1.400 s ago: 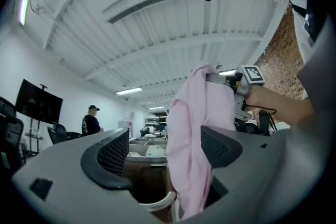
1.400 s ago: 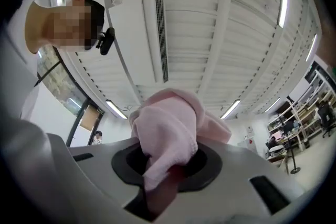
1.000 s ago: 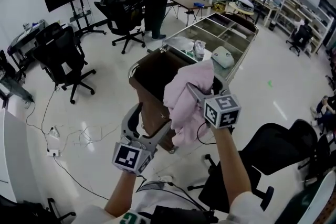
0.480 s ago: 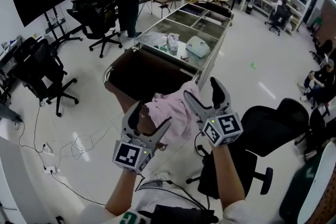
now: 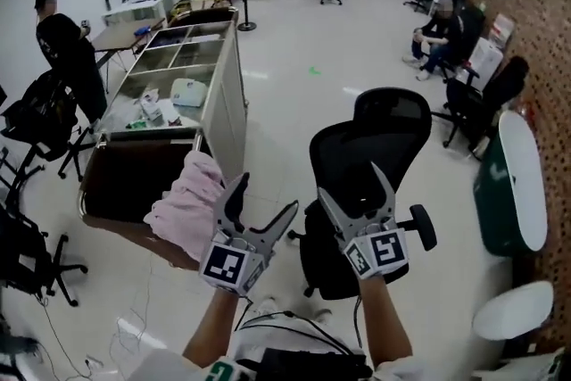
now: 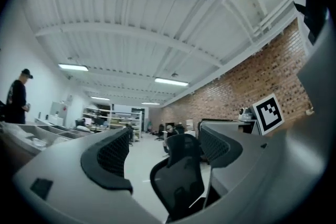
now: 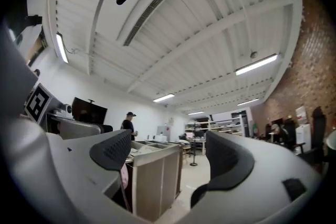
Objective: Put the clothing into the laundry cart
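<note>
Both hand-held grippers are released. The left hand-held gripper (image 5: 266,196) has its jaws wide apart with nothing in them, and its own view just looks between the jaws at the black mesh office chair (image 6: 178,176). The right hand-held gripper (image 5: 352,181) has just been opening its jaws and it's empty too.

The only "print" I can make out is the black-and-white square marker on each cube: left marker cube (image 5: 230,268), right marker cube (image 5: 379,252). They're patterns, not words.

The crumpled pink clothing (image 5: 187,205) sits in the lower left of the head view. It's draped over the near right edge of the brown laundry cart with the metal rim (image 5: 120,183), just left of the left hand-held gripper and out of its grip.

Compared with a second ago, the right hand-held gripper was holding that pink clothing up over the cart. Now the clothing is lying on the rim, and both grippers have swung right, away from the cart, to point at the chair in the middle of the frame.
</note>
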`<action>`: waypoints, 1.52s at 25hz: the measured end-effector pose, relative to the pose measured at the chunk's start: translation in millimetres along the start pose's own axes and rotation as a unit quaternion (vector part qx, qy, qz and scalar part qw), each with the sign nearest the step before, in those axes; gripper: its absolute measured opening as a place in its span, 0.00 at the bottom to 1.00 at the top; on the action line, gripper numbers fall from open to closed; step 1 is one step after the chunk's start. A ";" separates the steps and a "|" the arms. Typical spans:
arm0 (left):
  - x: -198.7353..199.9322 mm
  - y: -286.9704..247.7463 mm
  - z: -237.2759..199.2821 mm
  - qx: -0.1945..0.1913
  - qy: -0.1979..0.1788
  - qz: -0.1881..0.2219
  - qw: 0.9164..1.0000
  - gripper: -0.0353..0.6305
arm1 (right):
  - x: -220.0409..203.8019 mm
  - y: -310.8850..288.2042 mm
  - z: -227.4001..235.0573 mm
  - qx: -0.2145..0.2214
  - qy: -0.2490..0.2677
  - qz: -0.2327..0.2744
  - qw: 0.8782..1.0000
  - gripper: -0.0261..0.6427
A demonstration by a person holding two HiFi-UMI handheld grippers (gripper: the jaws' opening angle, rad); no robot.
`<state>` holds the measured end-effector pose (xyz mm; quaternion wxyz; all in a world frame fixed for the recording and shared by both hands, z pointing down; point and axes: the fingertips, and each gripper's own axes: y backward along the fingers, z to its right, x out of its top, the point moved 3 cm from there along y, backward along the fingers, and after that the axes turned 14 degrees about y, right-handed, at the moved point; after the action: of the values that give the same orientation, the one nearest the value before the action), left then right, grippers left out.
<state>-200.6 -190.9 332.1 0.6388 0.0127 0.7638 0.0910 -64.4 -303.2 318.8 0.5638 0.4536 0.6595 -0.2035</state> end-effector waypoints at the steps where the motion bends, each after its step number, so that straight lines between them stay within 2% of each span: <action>1: 0.4 -15.4 26.9 -0.028 0.010 -0.006 1.000 0.67 | -0.8 25.8 21.1 -0.030 0.000 -0.012 0.999 0.75; 4: -2.6 -49.1 93.7 -0.092 0.037 -0.021 0.995 0.67 | -2.6 94.1 69.3 -0.111 0.000 -0.041 0.993 0.75; 8: -25.9 -69.9 157.5 -0.166 0.050 -0.045 0.984 0.67 | -7.9 179.7 107.3 -0.219 0.013 -0.084 0.972 0.74; 10: -38.8 -73.2 182.8 -0.192 0.053 -0.058 0.978 0.67 | -14.0 216.6 116.1 -0.258 0.007 -0.101 0.961 0.74; 13: -61.9 -77.3 207.3 -0.211 0.055 -0.069 0.974 0.67 | -22.2 255.2 123.3 -0.291 -0.012 -0.117 0.950 0.74; 18: -102.7 -72.5 223.9 -0.220 0.040 -0.094 0.970 0.67 | -37.0 286.7 120.0 -0.302 -0.008 -0.149 0.942 0.74; 24: -102.3 -72.2 228.8 -0.205 0.056 -0.102 0.972 0.67 | -41.6 293.2 114.0 -0.306 0.002 -0.166 0.938 0.74; 28: -110.9 -70.9 215.6 -0.202 0.027 -0.103 0.974 0.67 | -47.8 289.5 112.8 -0.298 -0.005 -0.166 0.940 0.74; 33: -103.1 -69.5 206.9 -0.180 0.049 -0.108 0.976 0.67 | -55.2 277.4 113.1 -0.286 -0.014 -0.166 0.944 0.73; 38: -107.8 -66.8 191.7 -0.173 0.025 -0.107 0.979 0.67 | -57.7 263.3 108.0 -0.267 -0.014 -0.162 0.950 0.73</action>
<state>13.2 -247.6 394.7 0.6184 -0.1820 0.7491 0.1526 211.2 -275.6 406.1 0.6330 0.1710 0.7462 -0.1151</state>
